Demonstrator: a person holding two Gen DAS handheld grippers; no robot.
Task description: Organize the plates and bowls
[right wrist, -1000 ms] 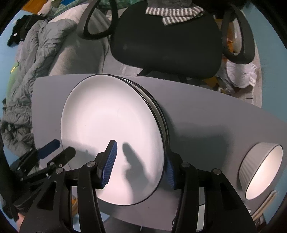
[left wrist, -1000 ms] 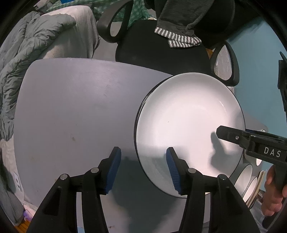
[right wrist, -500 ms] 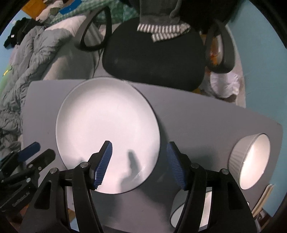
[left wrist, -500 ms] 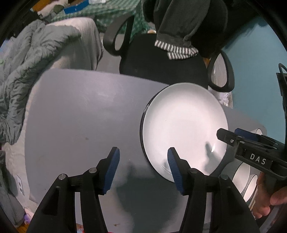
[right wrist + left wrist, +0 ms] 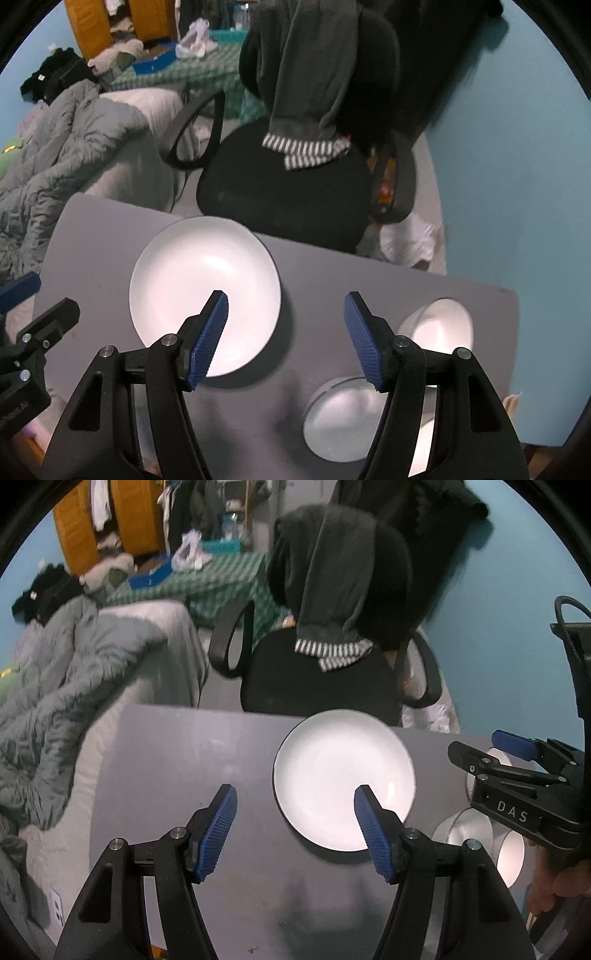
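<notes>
A white plate (image 5: 343,779) (image 5: 203,280) with a dark rim lies flat on the grey table (image 5: 177,760) (image 5: 362,280). My left gripper (image 5: 295,797) hangs above the table, just left of the plate. Its jaws are opening with nothing between them. My right gripper (image 5: 286,301) hovers open and empty above the plate's right edge; it also shows in the left wrist view (image 5: 476,744). The left gripper (image 5: 40,299) pokes in at the right wrist view's left edge. White bowls (image 5: 443,325) (image 5: 343,417) (image 5: 461,827) sit at the table's right end.
A black office chair (image 5: 325,686) (image 5: 288,192) draped with dark clothes stands just beyond the table's far edge. A bed with a grey quilt (image 5: 74,686) lies to the left. A blue wall (image 5: 517,166) is on the right. A hand (image 5: 554,886) holds the right gripper.
Both grippers have risen away from the plate and their jaws have widened. The plate stays on the table and now looks smaller, with more of the chair and room in view.
</notes>
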